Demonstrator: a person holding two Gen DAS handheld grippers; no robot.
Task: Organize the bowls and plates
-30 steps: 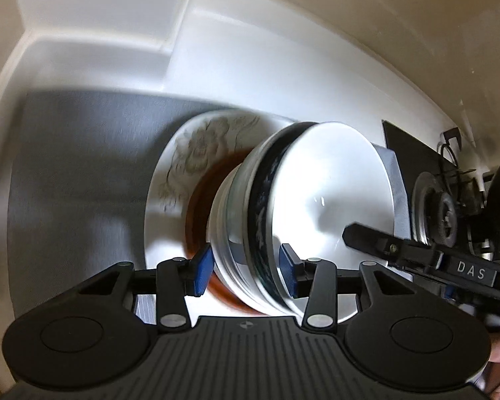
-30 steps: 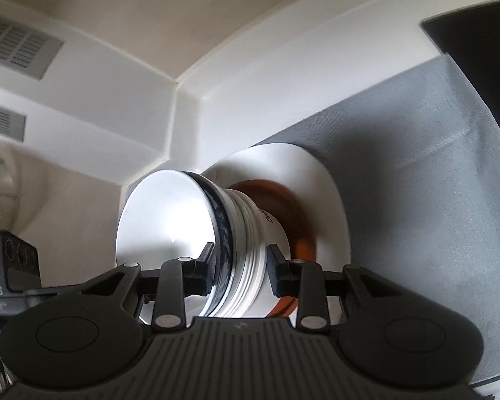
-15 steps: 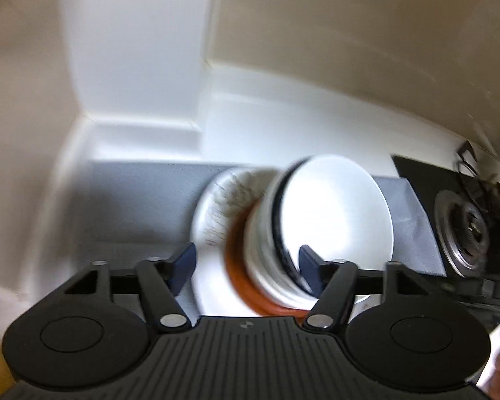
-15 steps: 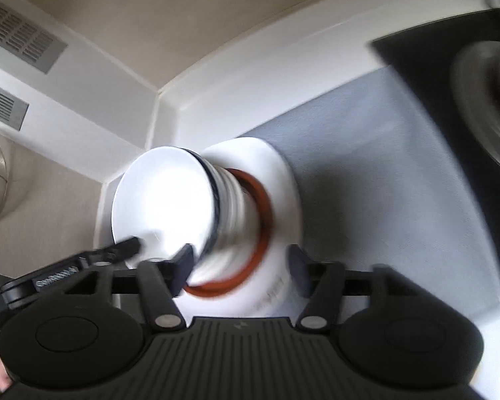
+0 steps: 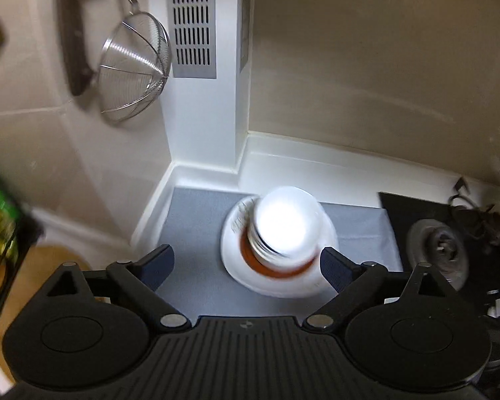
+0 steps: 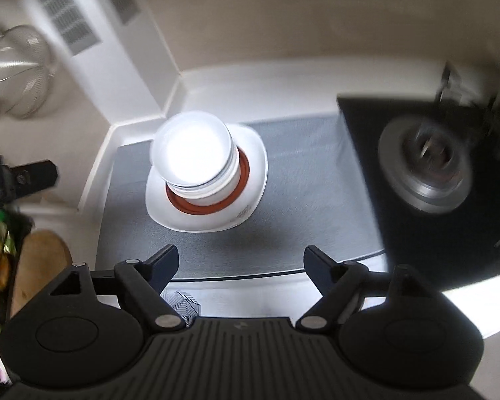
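Stack of white bowls (image 5: 288, 225) on an orange-rimmed plate and a wide white plate (image 5: 236, 233), standing on the grey mat (image 5: 196, 220) ahead of and below both grippers. Left gripper (image 5: 246, 268): jaws opening, wide apart, nothing between them, the stack just beyond its fingertips. Right gripper (image 6: 240, 265): jaws opening, empty, the stack (image 6: 193, 155) well ahead and to its left. Gas burner (image 6: 425, 170) lies ahead to the right; a wire strainer (image 5: 135, 73) hangs high to the left.

A second ago both grippers closed around the stack of bowls (image 5: 285, 230) on the white plate (image 6: 253, 180). Now the left gripper (image 5: 246, 266) and right gripper (image 6: 240, 263) have let go, their jaws opening with nothing between them, and pulled up and back.
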